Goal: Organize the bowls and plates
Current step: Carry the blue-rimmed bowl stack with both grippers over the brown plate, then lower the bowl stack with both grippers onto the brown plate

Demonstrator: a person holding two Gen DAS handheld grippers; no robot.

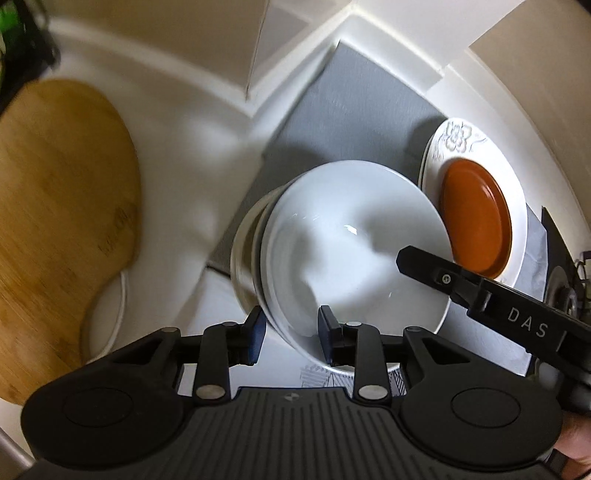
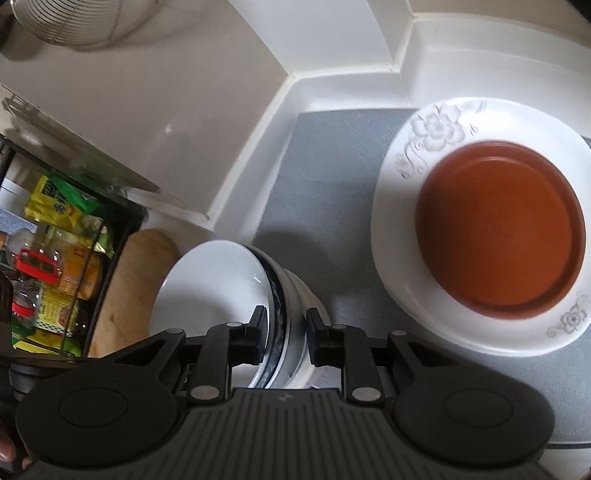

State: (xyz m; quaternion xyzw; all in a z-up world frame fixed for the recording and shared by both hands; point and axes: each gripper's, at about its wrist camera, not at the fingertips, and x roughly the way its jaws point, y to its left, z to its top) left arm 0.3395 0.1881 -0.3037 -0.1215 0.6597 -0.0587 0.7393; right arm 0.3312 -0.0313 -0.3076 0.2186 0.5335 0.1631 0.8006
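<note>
A stack of nested white bowls [image 1: 351, 240] hangs tilted over the near-left part of a grey mat [image 1: 351, 103]. My left gripper [image 1: 291, 332] is shut on the stack's near rim, one finger inside the top bowl and one outside. From the right, a finger of my right gripper [image 1: 421, 264] reaches over the opposite rim. In the right wrist view my right gripper [image 2: 286, 325] is shut on the stack's [image 2: 207, 280] rim, where a blue-patterned bowl [image 2: 277, 295] shows under the top one. An orange plate [image 2: 498, 229] lies on a white flowered plate [image 2: 436, 129] on the mat [image 2: 325, 166].
A wooden cutting board [image 1: 62, 203] lies on the white counter left of the bowls. A black rack with food packets [image 2: 55, 258] stands beyond the board [image 2: 136, 280]. A wire basket [image 2: 74, 22] sits at the far corner. White walls border the mat at the back.
</note>
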